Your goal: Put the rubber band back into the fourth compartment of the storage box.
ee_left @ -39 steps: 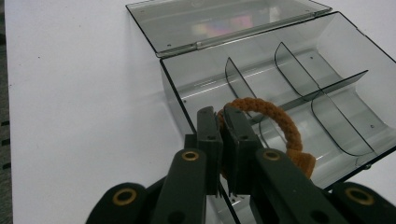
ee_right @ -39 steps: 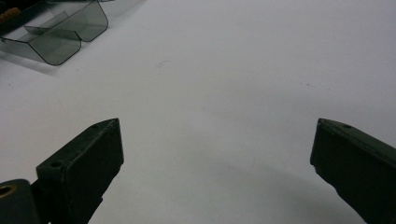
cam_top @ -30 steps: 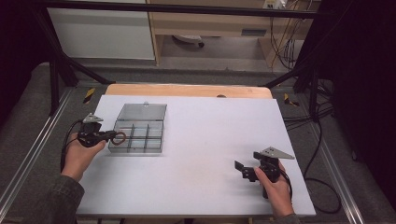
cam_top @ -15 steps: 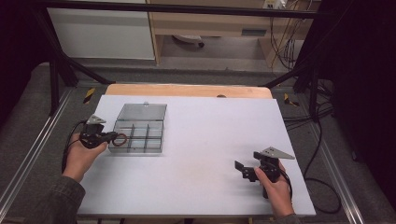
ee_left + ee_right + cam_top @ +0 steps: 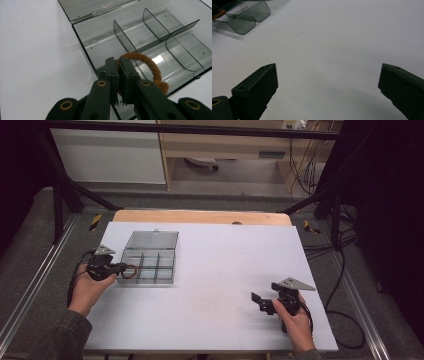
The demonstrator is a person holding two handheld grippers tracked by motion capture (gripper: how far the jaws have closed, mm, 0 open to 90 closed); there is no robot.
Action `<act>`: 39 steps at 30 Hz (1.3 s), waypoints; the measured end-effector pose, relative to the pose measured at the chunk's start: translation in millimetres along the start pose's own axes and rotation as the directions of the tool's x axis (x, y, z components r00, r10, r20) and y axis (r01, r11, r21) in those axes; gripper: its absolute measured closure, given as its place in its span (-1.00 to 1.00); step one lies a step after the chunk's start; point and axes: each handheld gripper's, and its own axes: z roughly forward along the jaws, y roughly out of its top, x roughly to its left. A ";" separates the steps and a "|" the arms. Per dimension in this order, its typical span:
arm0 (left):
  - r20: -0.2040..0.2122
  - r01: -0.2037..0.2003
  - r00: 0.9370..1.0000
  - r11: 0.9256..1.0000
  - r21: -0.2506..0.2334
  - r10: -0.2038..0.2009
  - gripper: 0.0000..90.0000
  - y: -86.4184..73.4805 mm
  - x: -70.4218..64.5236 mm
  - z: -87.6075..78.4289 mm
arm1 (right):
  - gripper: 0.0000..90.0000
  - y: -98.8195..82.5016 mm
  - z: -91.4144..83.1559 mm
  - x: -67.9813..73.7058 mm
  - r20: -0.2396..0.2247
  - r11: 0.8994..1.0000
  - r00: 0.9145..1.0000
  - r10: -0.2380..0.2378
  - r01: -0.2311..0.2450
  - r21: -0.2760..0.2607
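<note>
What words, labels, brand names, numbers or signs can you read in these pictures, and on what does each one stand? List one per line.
No text can be read anywhere.
Divided clear box: plain, no label.
Orange braided ring in the left gripper: no marking.
White table top: blank.
Right gripper: no lettering can be made out.
Yellow-and-black marker on the floor: stripes, no words.

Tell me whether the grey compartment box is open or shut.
Open. The box has its lid folded back flat on the table, and its dividers are exposed.
</note>
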 end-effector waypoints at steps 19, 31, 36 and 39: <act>-0.006 -0.018 1.000 1.000 0.006 0.018 0.89 -0.7 -1.2 0.0 | -0.93 0.2 0.0 -0.1 0.003 1.000 1.000 -0.002 0.002 -0.001; -0.011 -0.022 1.000 1.000 0.004 0.022 0.88 0.8 -4.2 1.4 | -0.93 0.2 -0.3 -0.3 0.005 1.000 1.000 -0.003 0.003 -0.002; -0.012 -0.021 1.000 1.000 0.006 0.021 0.88 0.6 -3.6 0.7 | -0.93 0.2 0.0 -0.1 0.003 1.000 1.000 -0.002 0.002 0.000; -0.008 -0.020 1.000 1.000 -0.003 0.019 0.85 0.9 -3.4 0.4 | -0.93 0.2 -0.1 -0.1 0.003 1.000 1.000 -0.002 0.002 -0.001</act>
